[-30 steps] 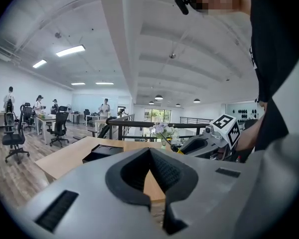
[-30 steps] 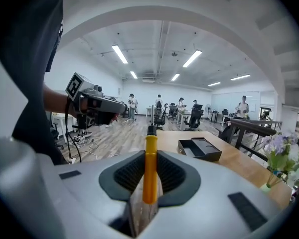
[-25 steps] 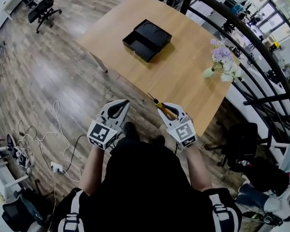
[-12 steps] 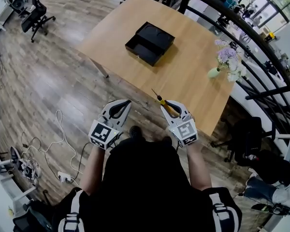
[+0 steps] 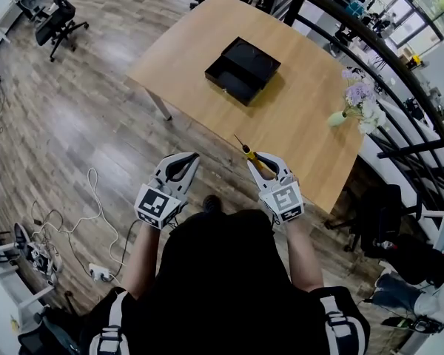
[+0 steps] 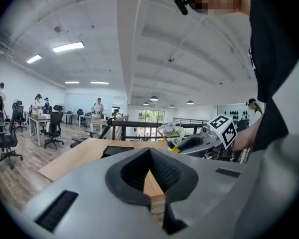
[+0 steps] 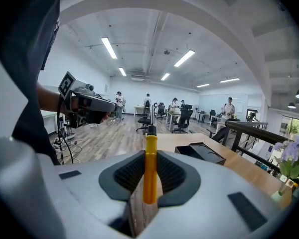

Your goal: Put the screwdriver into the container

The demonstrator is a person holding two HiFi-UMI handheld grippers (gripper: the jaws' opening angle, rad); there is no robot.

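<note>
Office floor of wood planks, with a wooden counter (image 5: 296, 124) ahead. Right hand-held gripper (image 5: 260, 160), over the near edge, is clamped on the yellow-handled screwdriver (image 5: 249, 155). The shaft points forward along the jaws toward the black container (image 5: 243, 69), well apart near the far left edge. Left hand-held gripper (image 5: 189, 158): jaws together, empty. No legible writing, only square markers.

Grey left tongs (image 5: 186, 160) and right tongs (image 5: 260, 159), dark pads (image 7: 174, 176), each marked with black-and-white squares. In the right tongs, a screwdriver (image 7: 150, 168) with a yellow-orange handle and black collar. Ahead of both, a black container (image 5: 243, 70) on a pale wood desk (image 5: 207, 35); beyond the right tongs, lilac flowers (image 5: 361, 95) in a pale green vase (image 5: 336, 118).
</note>
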